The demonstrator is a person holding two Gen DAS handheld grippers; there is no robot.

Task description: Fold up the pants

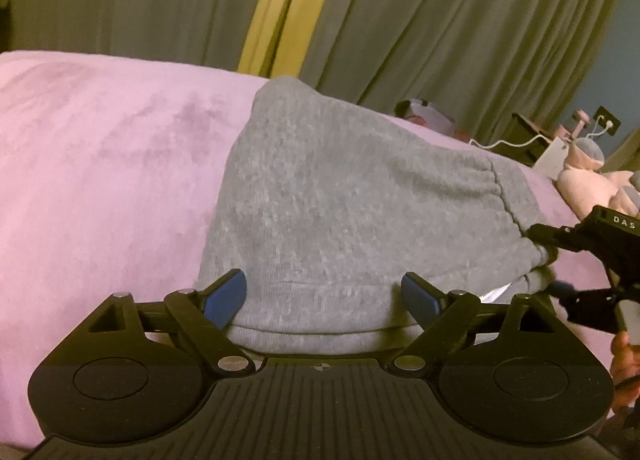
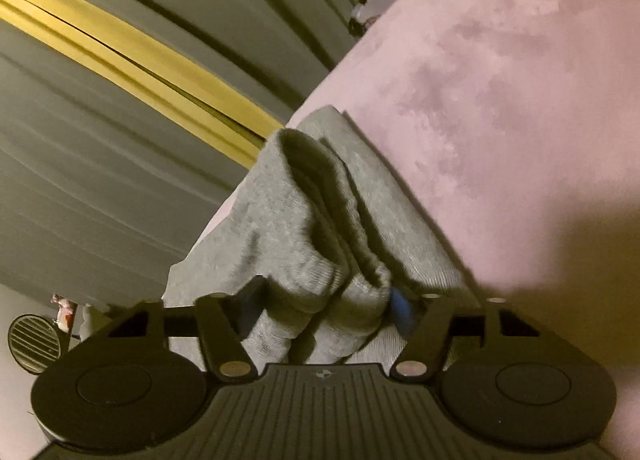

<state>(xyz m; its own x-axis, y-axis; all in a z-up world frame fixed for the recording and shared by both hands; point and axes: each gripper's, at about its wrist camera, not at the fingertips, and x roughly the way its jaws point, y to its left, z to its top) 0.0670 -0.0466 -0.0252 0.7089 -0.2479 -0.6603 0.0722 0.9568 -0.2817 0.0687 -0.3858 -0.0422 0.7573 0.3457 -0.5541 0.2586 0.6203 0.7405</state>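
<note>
Grey sweatpants [image 1: 340, 199] lie folded on a pink blanket [image 1: 100, 159]. My left gripper [image 1: 324, 292] is open, its blue pads [image 1: 230, 294] spread wide on either side of the pants' near folded edge without squeezing it. At the right edge of the left wrist view, my right gripper [image 1: 550, 264] clamps the pants' right corner. In the right wrist view, the right gripper [image 2: 324, 308] is shut on a bunched wad of the grey pants [image 2: 304, 227]. One blue pad [image 2: 400, 310] peeks out beside the cloth. This view is rolled, with the blanket [image 2: 500, 99] at upper right.
Grey-green curtains with a yellow strip [image 1: 280, 7] hang behind the bed. A pink plush toy [image 1: 588, 183], a white cable [image 1: 508, 141] and small boxes sit at the far right. Part of a hand [image 1: 624, 356] shows at the right edge. A round vent [image 2: 32, 340] is at lower left.
</note>
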